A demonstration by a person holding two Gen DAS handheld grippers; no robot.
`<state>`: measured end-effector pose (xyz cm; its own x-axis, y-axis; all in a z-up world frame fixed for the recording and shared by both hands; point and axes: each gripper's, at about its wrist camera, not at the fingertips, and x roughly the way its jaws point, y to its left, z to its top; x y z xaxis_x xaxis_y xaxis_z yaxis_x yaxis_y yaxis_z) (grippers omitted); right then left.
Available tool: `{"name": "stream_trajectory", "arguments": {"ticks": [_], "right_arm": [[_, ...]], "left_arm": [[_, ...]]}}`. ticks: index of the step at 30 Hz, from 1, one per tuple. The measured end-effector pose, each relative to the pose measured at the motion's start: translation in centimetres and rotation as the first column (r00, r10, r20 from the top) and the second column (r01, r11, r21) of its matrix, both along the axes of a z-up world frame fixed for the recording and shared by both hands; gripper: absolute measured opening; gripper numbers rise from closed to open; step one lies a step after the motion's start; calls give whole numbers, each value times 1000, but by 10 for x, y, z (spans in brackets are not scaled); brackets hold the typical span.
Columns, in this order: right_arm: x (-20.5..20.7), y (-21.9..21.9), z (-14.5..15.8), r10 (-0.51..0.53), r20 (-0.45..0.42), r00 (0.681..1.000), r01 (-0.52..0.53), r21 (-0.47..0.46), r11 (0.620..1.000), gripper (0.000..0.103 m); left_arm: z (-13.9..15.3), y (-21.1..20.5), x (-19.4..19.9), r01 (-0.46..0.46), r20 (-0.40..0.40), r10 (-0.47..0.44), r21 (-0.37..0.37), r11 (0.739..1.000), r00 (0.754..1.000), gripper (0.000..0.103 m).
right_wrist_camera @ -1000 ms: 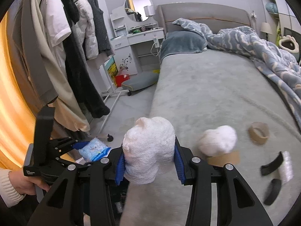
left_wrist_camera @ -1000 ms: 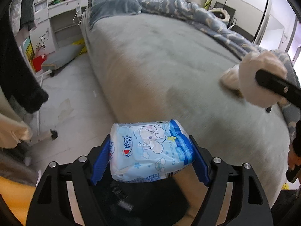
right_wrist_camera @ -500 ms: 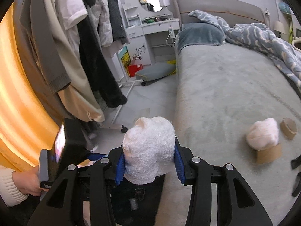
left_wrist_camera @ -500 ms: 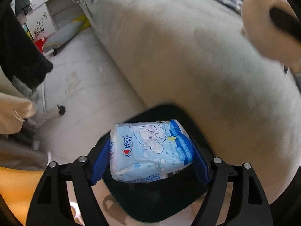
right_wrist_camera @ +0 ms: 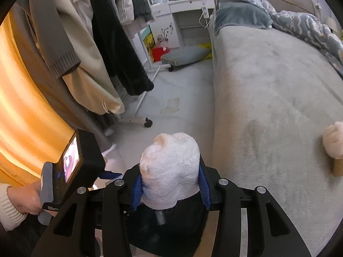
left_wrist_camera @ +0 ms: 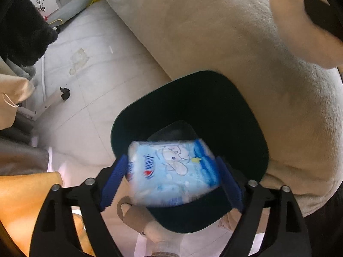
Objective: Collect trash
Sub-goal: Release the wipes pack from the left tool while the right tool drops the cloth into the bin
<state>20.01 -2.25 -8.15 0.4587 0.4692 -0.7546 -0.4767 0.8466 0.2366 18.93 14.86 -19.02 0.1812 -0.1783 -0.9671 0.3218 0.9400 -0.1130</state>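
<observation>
Far left of the bin (left_wrist_camera: 246,115), a coat rack's foot (left_wrist_camera: 51,98) sits on the tile floor (left_wrist_camera: 90,68), with dark clothes (left_wrist_camera: 23,32) hanging over it. In the right-wrist view the same clothes (right_wrist_camera: 120,49) crowd the left side, and the person's left hand (right_wrist_camera: 25,201) grips the left tool's handle just left of the bin (right_wrist_camera: 171,231).

Now the left gripper (left_wrist_camera: 171,175): its blue pads have spread, a gap showing on each side of the tissue pack (left_wrist_camera: 171,171), which is blurred and sits over the bin's dark mouth. Half a second ago the pads pinched that pack crisply; now it looks loose. Whether it still touches a pad, I cannot tell. The bin fills more of the view than before, and a tan slipper (left_wrist_camera: 137,216) pokes out at its near rim.

The right gripper (right_wrist_camera: 170,186) is pinching a white wad (right_wrist_camera: 169,169), pads pressed into both its sides, right over the bin, same grip as earlier.

Right of the bin, the bed (right_wrist_camera: 268,107) runs alongside, pressing against the bin's rim. On it, far right, lies a second wad (right_wrist_camera: 334,141) touching a cardboard tube (right_wrist_camera: 338,167).
</observation>
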Motion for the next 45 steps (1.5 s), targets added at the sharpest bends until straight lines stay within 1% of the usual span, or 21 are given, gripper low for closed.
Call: {"name": "stream_trajectory", "arguments": {"ticks": [4, 9, 18, 21, 25, 30, 32, 38, 41, 44, 45], "right_arm": [[2, 12, -10, 9, -34, 999, -10, -17, 1000, 45], [6, 24, -24, 25, -72, 997, -28, -44, 999, 45], [7, 43, -49, 49, -144, 988, -63, -92, 994, 45], [7, 51, -58, 57, -163, 985, -75, -107, 991, 45], [7, 59, -70, 71, -202, 977, -99, -132, 986, 45], [5, 67, -83, 86, -240, 967, -126, -156, 980, 45], [3, 70, -88, 92, -252, 963, -137, -167, 976, 45], [-2, 70, -100, 105, -291, 951, -165, -191, 968, 45], [-5, 67, -102, 110, -303, 947, -176, -202, 963, 45], [-8, 66, -102, 120, -308, 944, -190, -209, 959, 50], [-8, 66, -102, 124, -312, 942, -196, -211, 958, 56]], "left_arm": [[1, 10, 1, -14, 2, 14, -13, 1000, 1000, 92], [7, 25, 4, -54, 20, 55, -39, 998, 998, 92], [36, 47, 8, -122, 124, 135, -110, 986, 983, 91], [44, 53, 9, -131, 165, 152, -132, 982, 974, 89], [58, 63, 9, -149, 208, 186, -181, 972, 960, 85], [70, 70, 11, -159, 254, 210, -208, 965, 944, 81], [76, 72, 10, -162, 273, 221, -223, 961, 936, 77], [95, 74, 10, -161, 340, 244, -256, 953, 908, 73], [103, 73, 10, -159, 362, 256, -278, 947, 896, 70], [111, 70, 10, -155, 379, 263, -292, 944, 887, 69], [114, 69, 10, -153, 385, 264, -296, 943, 884, 69]]}}
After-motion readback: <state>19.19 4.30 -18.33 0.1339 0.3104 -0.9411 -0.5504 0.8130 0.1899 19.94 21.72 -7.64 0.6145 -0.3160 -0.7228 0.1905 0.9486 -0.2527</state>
